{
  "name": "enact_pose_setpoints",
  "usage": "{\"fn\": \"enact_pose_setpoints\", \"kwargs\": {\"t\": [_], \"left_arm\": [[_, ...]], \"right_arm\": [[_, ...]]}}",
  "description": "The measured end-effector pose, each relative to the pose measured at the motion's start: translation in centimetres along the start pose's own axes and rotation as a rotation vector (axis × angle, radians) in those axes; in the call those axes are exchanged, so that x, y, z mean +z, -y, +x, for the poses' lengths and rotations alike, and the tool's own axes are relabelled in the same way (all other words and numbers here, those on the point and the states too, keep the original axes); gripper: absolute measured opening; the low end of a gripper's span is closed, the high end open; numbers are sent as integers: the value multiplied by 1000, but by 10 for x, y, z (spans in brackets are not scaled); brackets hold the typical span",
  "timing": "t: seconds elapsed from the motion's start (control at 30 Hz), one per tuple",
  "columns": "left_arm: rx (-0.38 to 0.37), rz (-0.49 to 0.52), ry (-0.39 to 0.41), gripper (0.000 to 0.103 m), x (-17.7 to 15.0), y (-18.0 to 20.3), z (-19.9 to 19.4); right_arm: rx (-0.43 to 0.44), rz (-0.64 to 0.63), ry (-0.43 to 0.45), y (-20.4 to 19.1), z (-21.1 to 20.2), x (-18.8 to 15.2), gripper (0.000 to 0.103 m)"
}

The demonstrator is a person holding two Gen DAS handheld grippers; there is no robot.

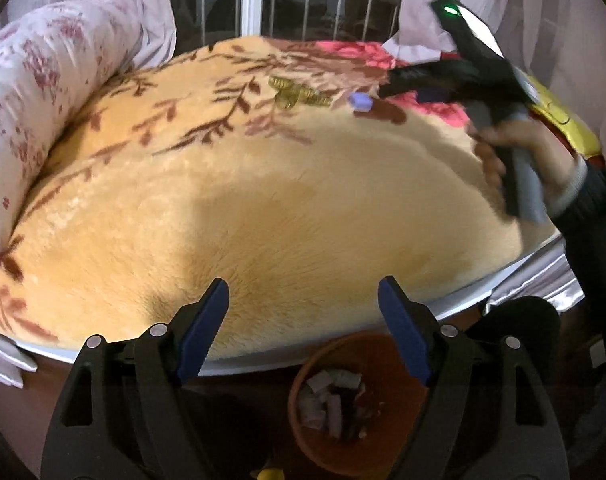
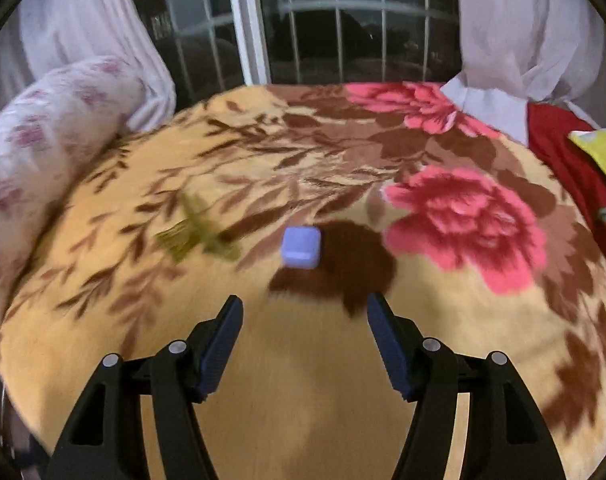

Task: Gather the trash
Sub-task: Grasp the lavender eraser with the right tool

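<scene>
Both grippers standing with jaws apart and nothing between them: left gripper (image 1: 303, 328) hanging over the near edge of the bed, right gripper (image 2: 303, 344) reaching out over the blanket (image 2: 303, 380) and, in the left wrist view, showing as a blurred dark tool in a hand (image 1: 515, 160) at the far right. Judging the task as partly done: orange bin (image 1: 383, 360) sitting on the floor just below the near bed edge, already holding several pale scraps and wrappers (image 1: 331, 396). Still waiting on the blanket, two pieces: small lilac cube (image 2: 300, 252), lying just ahead of the right gripper beside a dark brown leaf patch, and crinkled gold wrapper (image 2: 195, 232), lying a little to its left. Looking rounded at the corners, matte and solid, that cube; looking thin, shiny and creased, that wrapper, though blurred. Probably calling for the cube first, being nearest the open jaws.
</scene>
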State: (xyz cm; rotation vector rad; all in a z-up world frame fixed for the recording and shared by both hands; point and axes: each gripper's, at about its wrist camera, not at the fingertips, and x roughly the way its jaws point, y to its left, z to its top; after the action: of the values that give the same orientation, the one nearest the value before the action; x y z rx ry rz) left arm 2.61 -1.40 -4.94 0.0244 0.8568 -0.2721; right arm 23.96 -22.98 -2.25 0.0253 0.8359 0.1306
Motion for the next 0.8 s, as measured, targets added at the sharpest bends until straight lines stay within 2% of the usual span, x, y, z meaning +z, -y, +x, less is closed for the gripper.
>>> {"fn": "enact_pose_setpoints", "kwargs": {"t": [0.1, 0.27, 0.3, 0.37, 0.4, 0.47, 0.63, 0.7, 0.73, 0.8], "left_arm": [[-15, -21, -13, 75, -1, -8, 5], [-36, -34, -17, 75, 0, -15, 11], [-38, -35, -17, 75, 2, -16, 12], [-42, -36, -19, 75, 3, -17, 13], [-44, -38, -20, 75, 4, -18, 13], [-46, -42, -17, 75, 9, -19, 12], [-61, -69, 11, 75, 42, -24, 12], [-66, -68, 41, 76, 64, -25, 14], [-51, -66, 51, 80, 78, -25, 19], [-41, -79, 62, 82, 109, -26, 37]], "right_arm": [[-8, 17, -38, -4, 32, 16, 62], [-9, 39, -80, -8, 61, 33, 60], [-12, 31, -93, -9, 68, 36, 58], [-17, 33, -137, -10, 81, 36, 42], [-16, 46, -161, -8, 88, 35, 42], [-10, 81, -146, -3, 88, 34, 32], [10, 130, -100, 6, 70, 28, 32], [40, 142, -70, 10, 56, 23, 32], [56, 142, -54, 12, 48, 18, 32], [70, 142, -39, 16, 35, 11, 32]]}}
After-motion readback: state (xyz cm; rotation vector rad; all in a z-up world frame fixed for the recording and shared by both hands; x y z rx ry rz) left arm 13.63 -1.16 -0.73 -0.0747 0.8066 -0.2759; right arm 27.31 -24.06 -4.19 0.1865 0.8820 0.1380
